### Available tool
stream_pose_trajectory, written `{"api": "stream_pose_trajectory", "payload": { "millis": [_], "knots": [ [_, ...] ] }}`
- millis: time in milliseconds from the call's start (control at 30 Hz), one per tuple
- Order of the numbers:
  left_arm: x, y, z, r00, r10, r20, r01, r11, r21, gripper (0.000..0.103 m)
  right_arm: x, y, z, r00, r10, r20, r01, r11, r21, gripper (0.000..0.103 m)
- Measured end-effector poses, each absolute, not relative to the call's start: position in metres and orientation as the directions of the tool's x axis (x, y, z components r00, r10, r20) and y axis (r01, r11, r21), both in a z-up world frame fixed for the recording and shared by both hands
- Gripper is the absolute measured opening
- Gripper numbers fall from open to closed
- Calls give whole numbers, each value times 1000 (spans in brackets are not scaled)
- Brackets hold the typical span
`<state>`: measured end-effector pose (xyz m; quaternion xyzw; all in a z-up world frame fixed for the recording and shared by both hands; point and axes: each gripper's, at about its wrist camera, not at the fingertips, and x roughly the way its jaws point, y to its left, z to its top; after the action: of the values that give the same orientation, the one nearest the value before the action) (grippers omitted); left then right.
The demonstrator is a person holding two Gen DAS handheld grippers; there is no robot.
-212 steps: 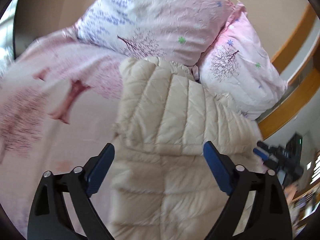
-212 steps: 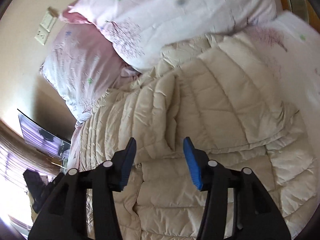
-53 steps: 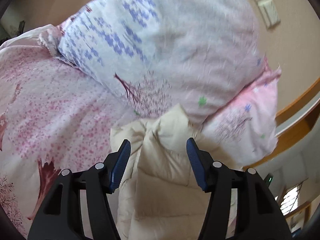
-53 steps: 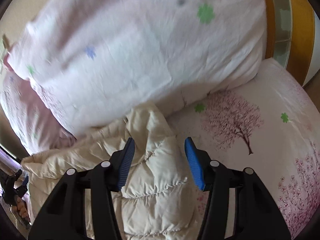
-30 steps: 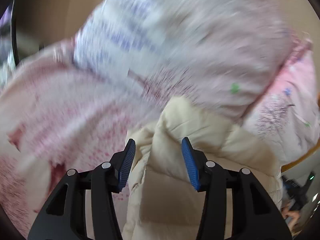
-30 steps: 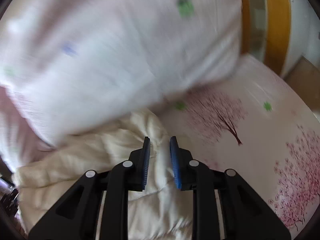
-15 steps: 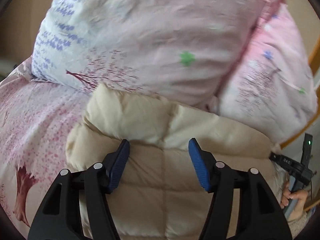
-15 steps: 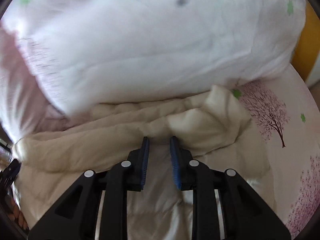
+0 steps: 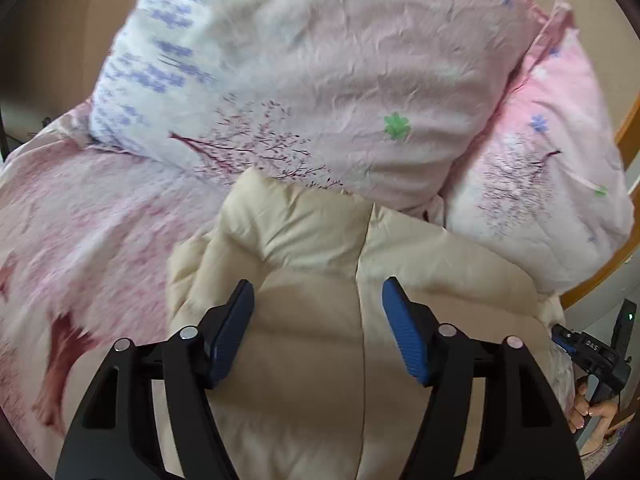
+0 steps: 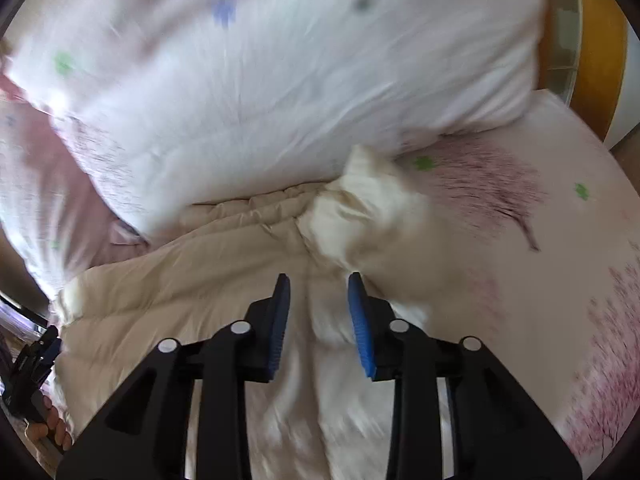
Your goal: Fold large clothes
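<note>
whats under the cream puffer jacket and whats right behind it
The cream puffer jacket lies on the pink blossom-print bedsheet, which shows at its left. Behind its top edge sit two floral pillows, apparently touching it. Whatever lies directly beneath the jacket is covered.

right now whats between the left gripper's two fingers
Only the cream puffer jacket, with its center seam running up between the open left gripper fingers, seen in the left wrist view.

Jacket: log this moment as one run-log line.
jacket: cream, on bed against pillows | left hand-held gripper: open above it | right hand-held gripper: open above it | collar corner: upturned
</note>
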<state>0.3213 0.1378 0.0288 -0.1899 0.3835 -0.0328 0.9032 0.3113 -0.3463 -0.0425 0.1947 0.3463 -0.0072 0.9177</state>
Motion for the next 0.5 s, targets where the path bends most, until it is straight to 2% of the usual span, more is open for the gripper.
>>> {"api": "stream_pose_trajectory", "payload": {
  "millis": [100, 167, 233, 333, 500],
  "knots": [
    [309, 148, 28, 694, -214, -687, -89, 922, -376, 70, 290, -364, -52, 758, 135, -638, 153, 914, 375, 31],
    [310, 146, 21, 678, -206, -705, -103, 924, -369, 70, 287, -375, -63, 739, 121, -663, 180, 912, 367, 25],
    [310, 145, 12, 663, -193, -723, -125, 924, -361, 70, 300, -380, -72, 711, 114, -694, 214, 905, 367, 23],
    [319, 139, 2, 649, -192, -736, -145, 919, -367, 70, 314, -380, -97, 690, 121, -714, 233, 896, 377, 23],
    [322, 142, -3, 635, -220, -741, -158, 901, -404, 70, 316, -387, -99, 683, 128, -719, 236, 893, 383, 24]
  ]
}}
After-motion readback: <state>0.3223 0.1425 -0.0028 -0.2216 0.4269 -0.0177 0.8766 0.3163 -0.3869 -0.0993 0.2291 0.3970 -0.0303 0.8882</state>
